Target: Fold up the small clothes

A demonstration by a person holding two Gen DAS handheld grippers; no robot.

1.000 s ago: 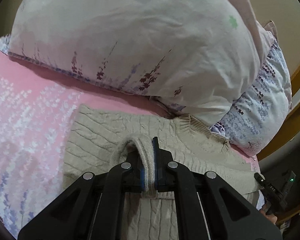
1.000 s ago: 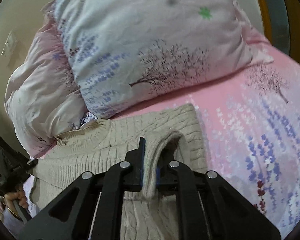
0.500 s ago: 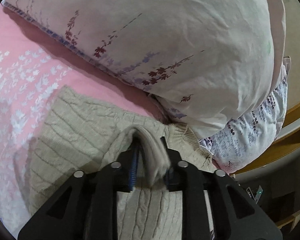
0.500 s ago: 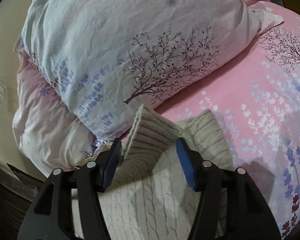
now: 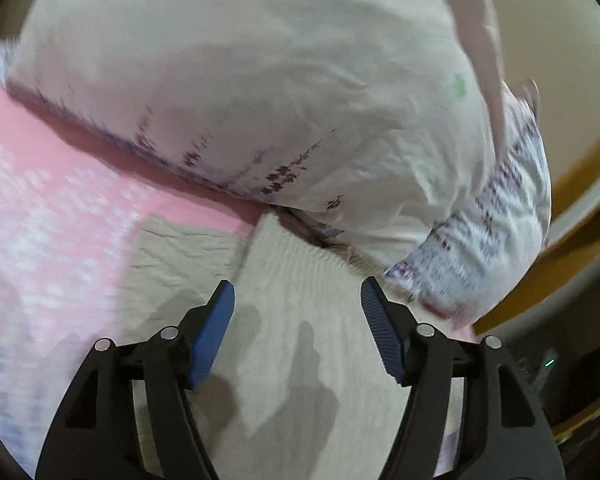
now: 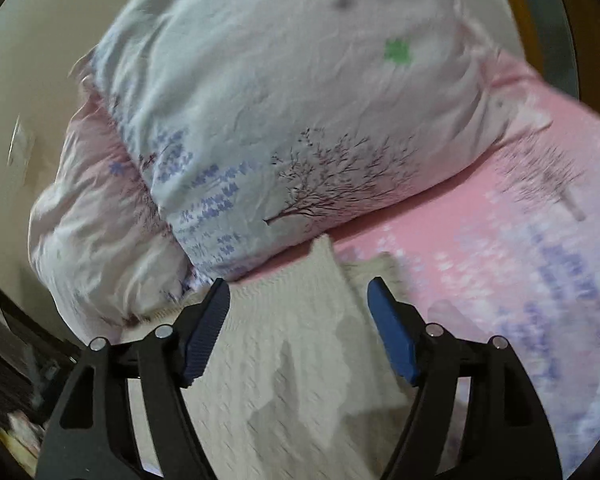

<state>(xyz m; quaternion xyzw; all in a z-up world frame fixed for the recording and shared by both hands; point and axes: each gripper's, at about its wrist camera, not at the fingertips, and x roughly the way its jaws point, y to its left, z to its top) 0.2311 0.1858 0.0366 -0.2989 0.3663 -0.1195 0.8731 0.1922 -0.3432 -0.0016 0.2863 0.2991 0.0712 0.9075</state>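
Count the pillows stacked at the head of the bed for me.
2. A large white floral pillow lies on top, its edge near the beige knit sweater. A pinkish-white pillow sits beneath it, sticking out on the sweater's collar side. More could be hidden behind.

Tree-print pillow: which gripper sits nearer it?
Right, as far as separate views tell. The right gripper hangs open over the sweater with the tree-print pillow just ahead; the left gripper, also open, faces the plainer pillow.
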